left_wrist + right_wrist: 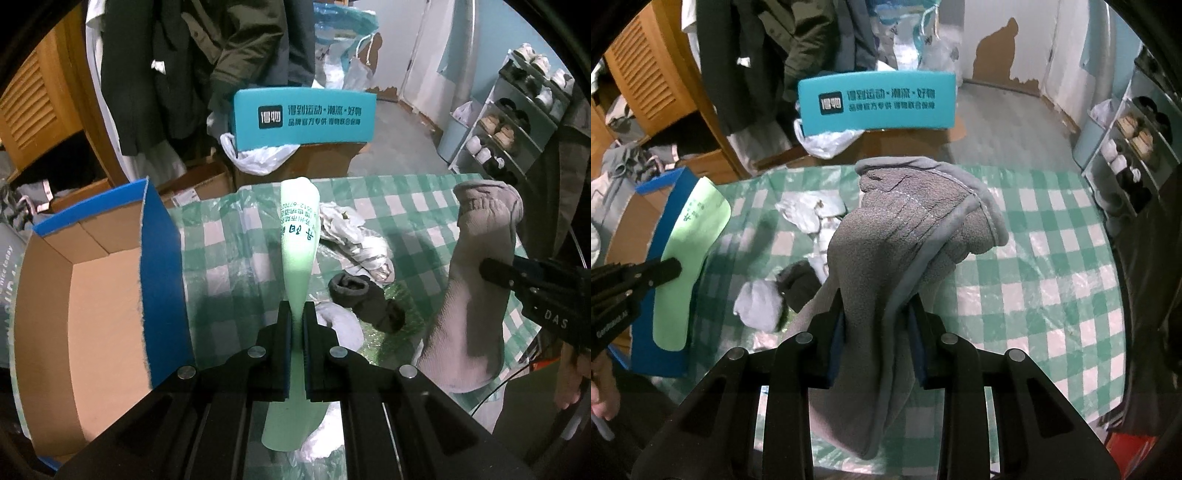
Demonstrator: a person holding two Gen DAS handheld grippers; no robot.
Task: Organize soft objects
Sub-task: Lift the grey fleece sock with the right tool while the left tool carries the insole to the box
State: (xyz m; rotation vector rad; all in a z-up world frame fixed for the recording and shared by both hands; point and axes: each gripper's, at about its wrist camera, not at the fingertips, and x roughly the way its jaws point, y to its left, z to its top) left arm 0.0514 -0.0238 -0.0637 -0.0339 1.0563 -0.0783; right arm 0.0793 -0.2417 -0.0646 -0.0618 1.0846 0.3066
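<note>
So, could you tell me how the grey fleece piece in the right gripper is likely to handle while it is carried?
Probably floppy: the grey fleece piece folds over above the right gripper and hangs limp below it. It looks light for its size, since a pinch at one spot holds all of it. The nubby pile should resist slipping, though the loose ends may swing or snag.

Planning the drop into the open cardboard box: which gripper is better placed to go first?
Left. The left gripper, shut on the green insole, hangs beside the cardboard box; the right gripper, holding the grey glove, is farther away.
</note>
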